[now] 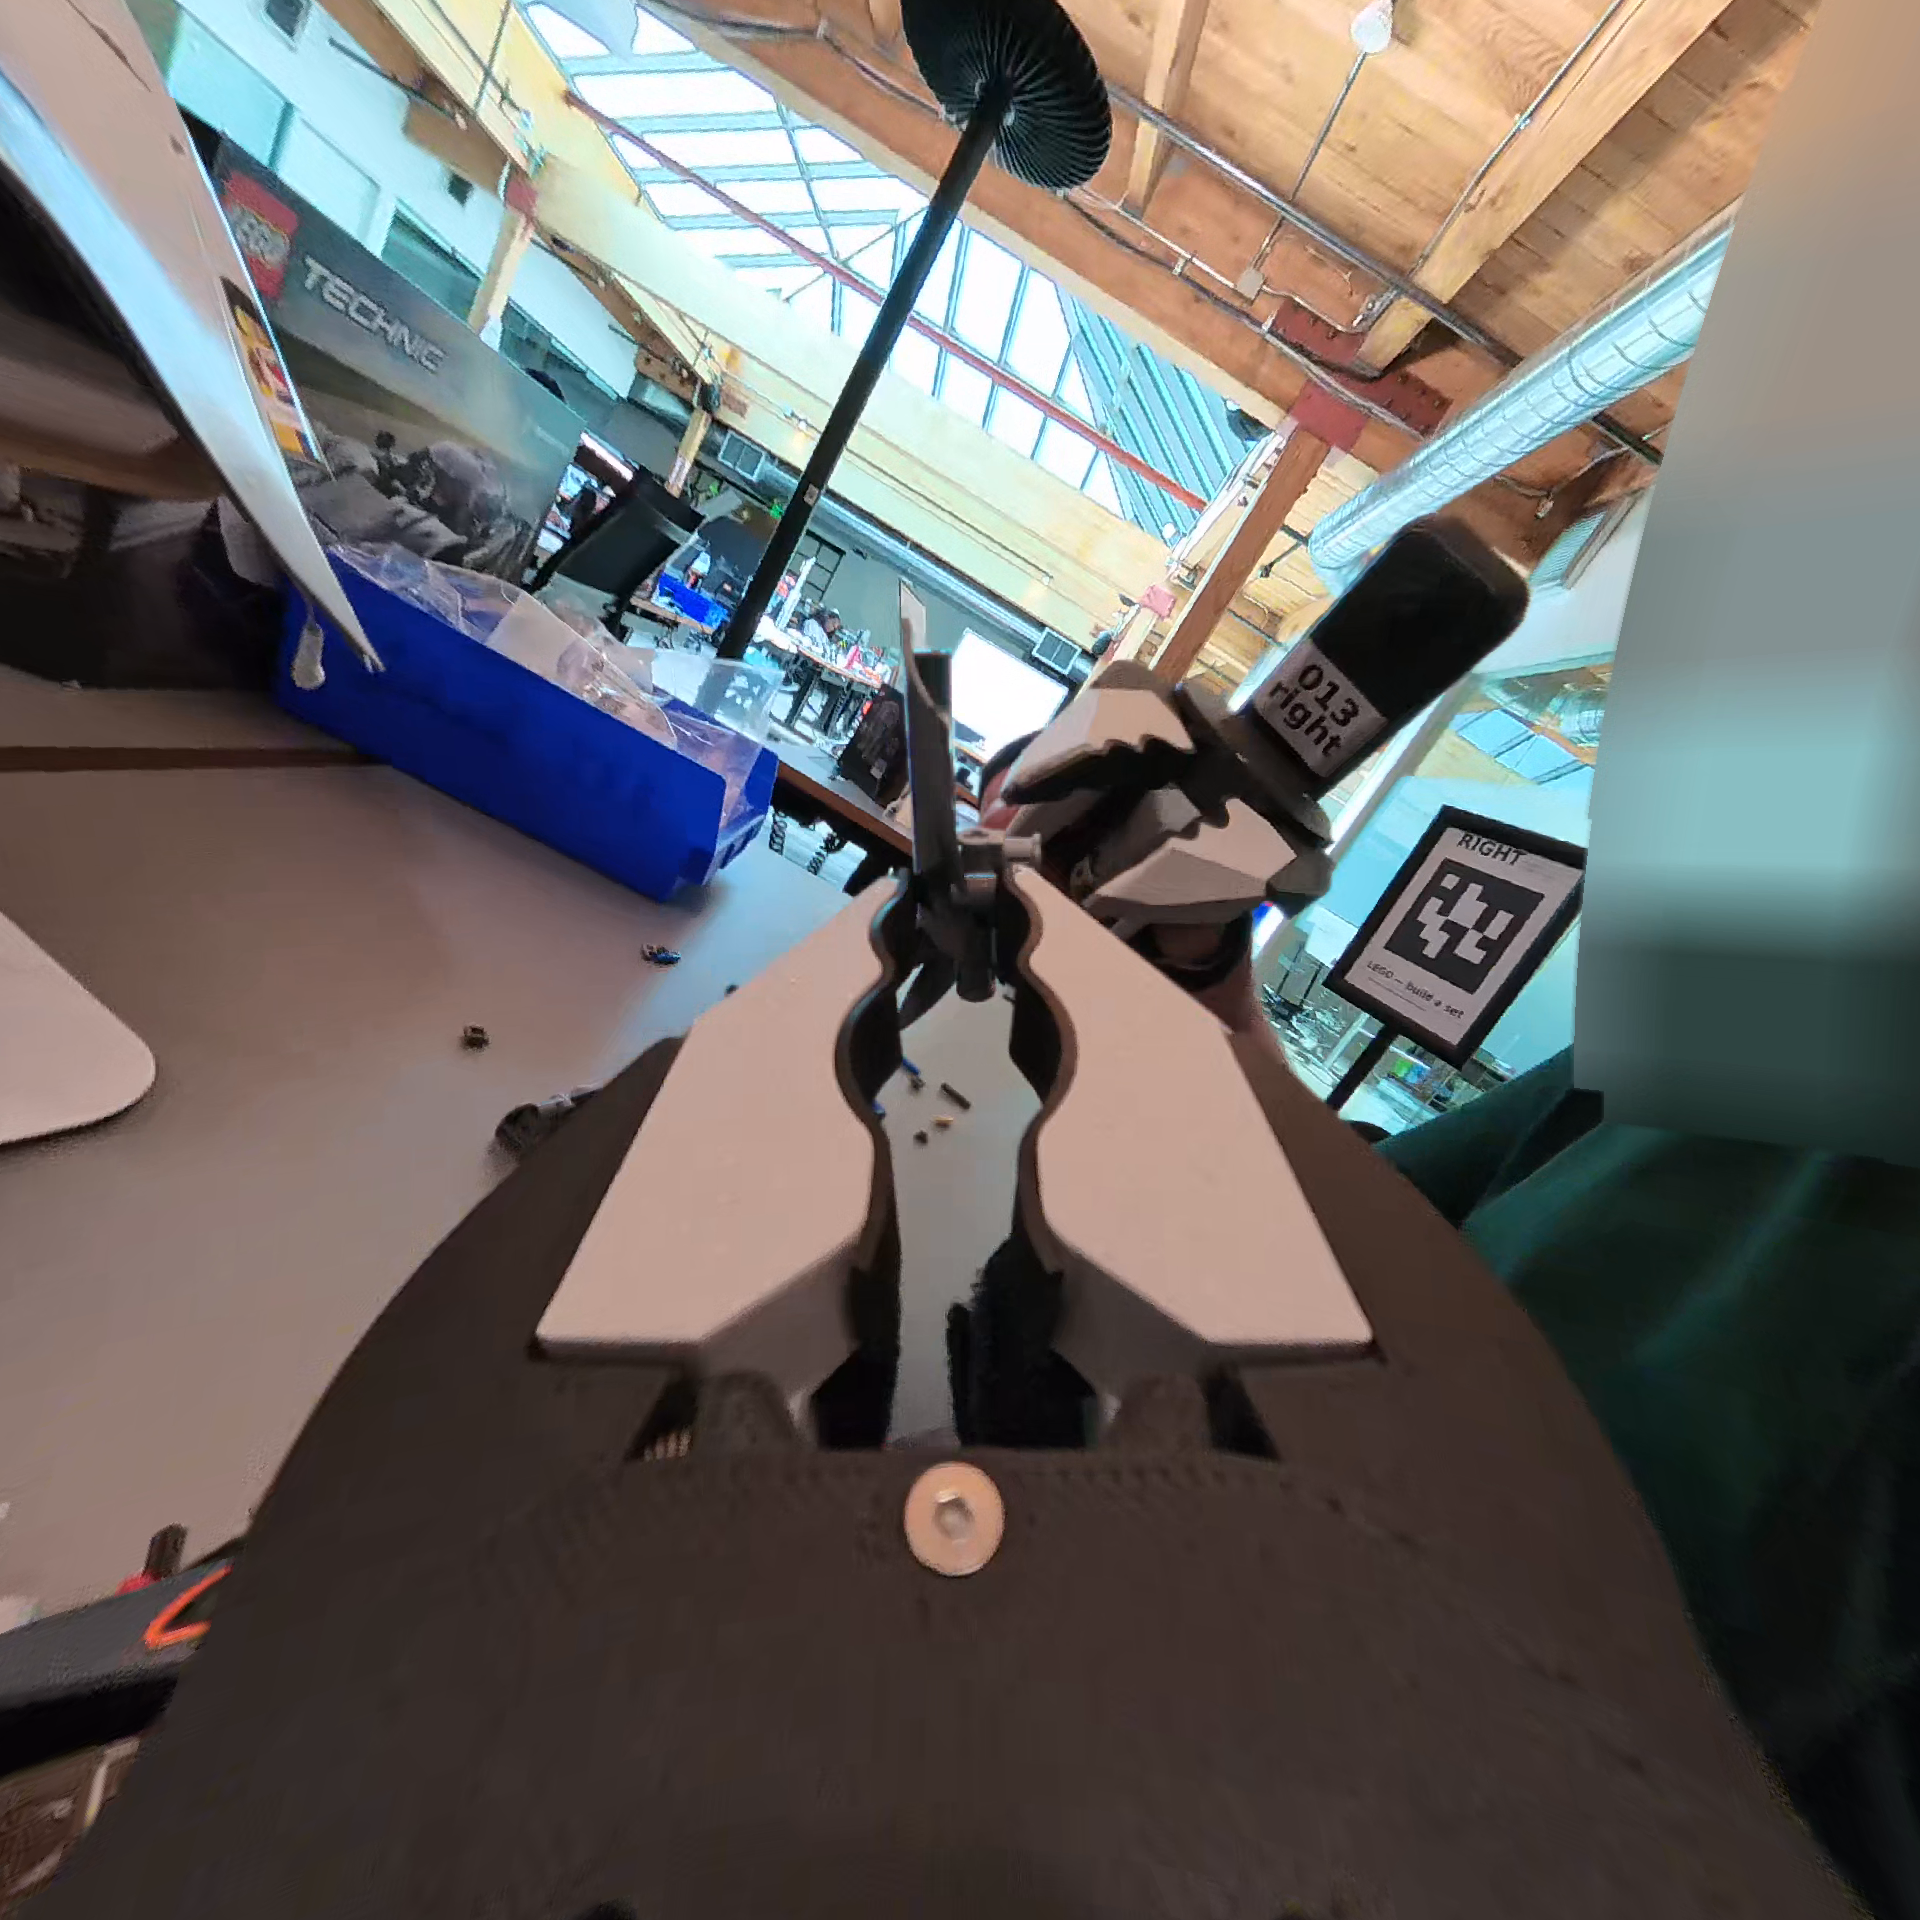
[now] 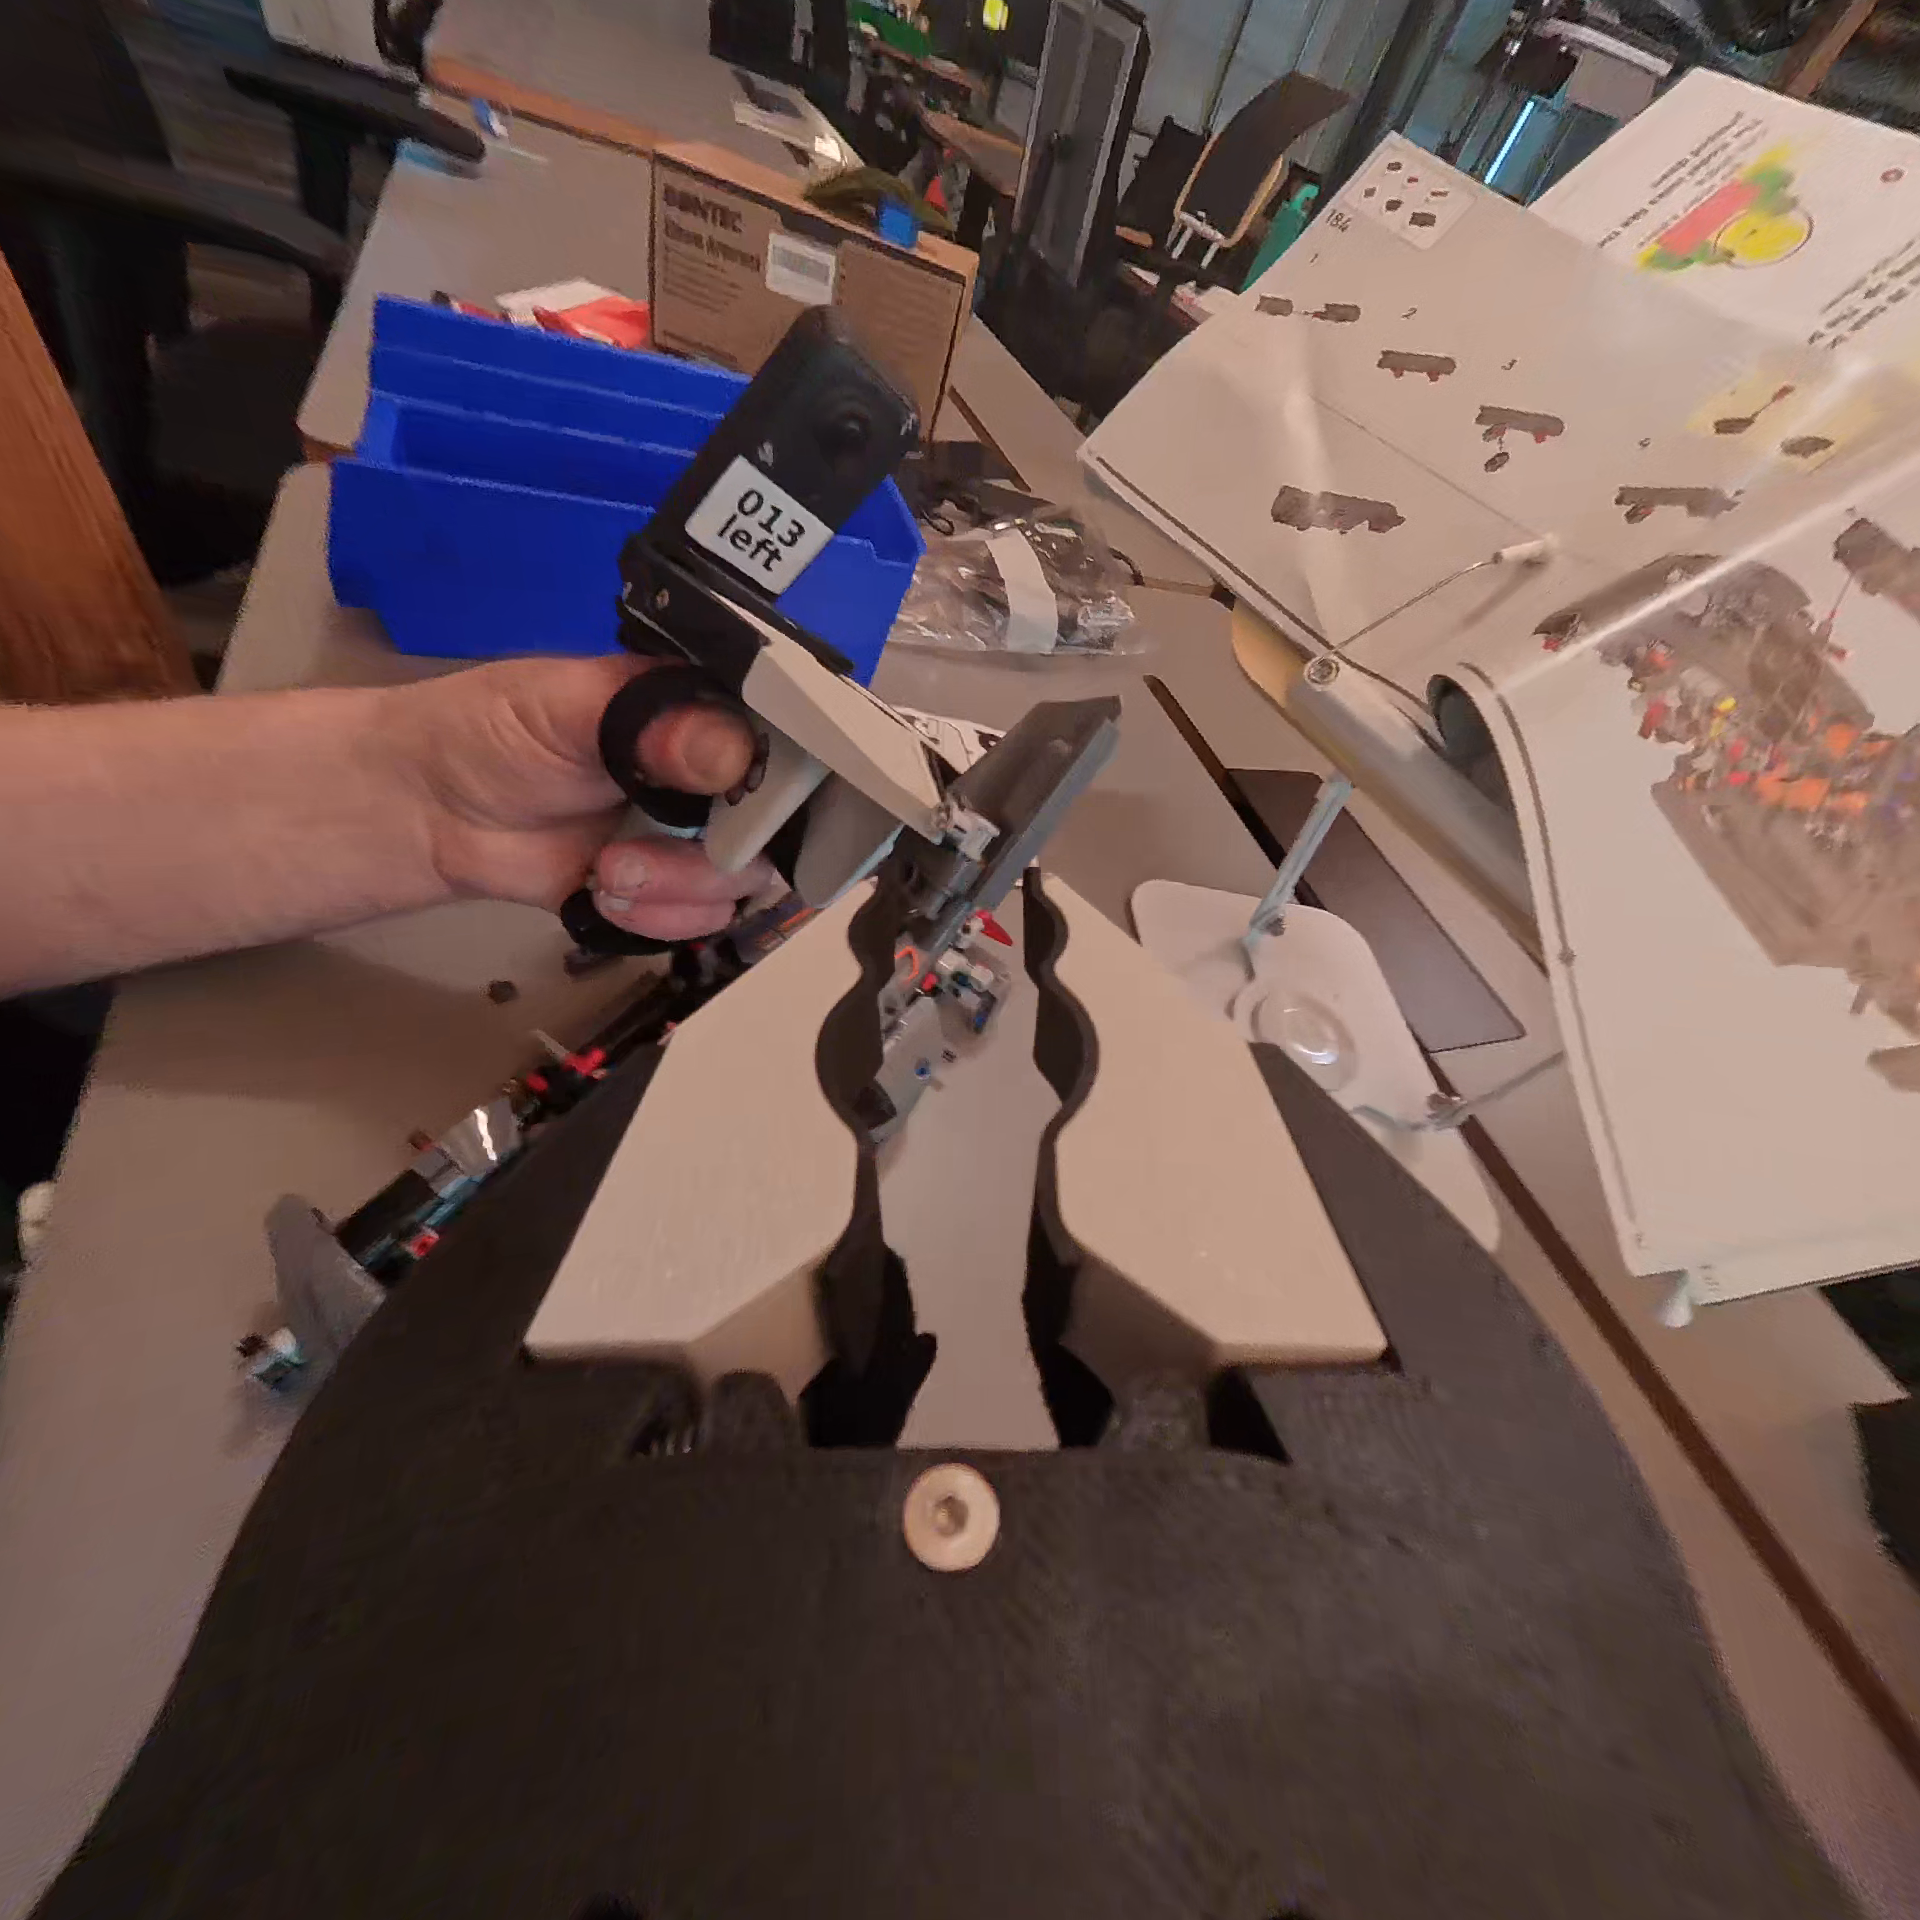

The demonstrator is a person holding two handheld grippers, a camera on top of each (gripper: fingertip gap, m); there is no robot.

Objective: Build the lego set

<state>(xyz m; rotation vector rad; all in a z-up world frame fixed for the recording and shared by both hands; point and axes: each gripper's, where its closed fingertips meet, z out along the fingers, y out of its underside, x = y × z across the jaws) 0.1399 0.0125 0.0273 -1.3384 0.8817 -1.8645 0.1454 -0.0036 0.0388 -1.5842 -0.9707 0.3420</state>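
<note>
A grey lego sub-assembly (image 1: 971,914) with a flat dark panel (image 2: 1039,779) is held up above the table. My left gripper (image 1: 951,883) is shut on its grey connector end; it also shows in the right wrist view (image 2: 956,821), held by a bare hand. My right gripper (image 2: 956,899) is open. Its jaws stand either side of the assembly's lower part (image 2: 935,997), which has small red and blue bits, without clearly touching it. The right gripper also shows in the left wrist view (image 1: 1049,842), just beyond the assembly.
An open instruction book (image 2: 1403,436) on a clear stand is to the right. A blue bin (image 2: 499,561) and a bag of parts (image 2: 1018,592) are behind. A long, partly built model (image 2: 499,1122) lies at the left. Loose small pieces (image 1: 935,1112) lie on the grey table (image 1: 312,987). My two grippers' fingertips are within a few centimetres of each other.
</note>
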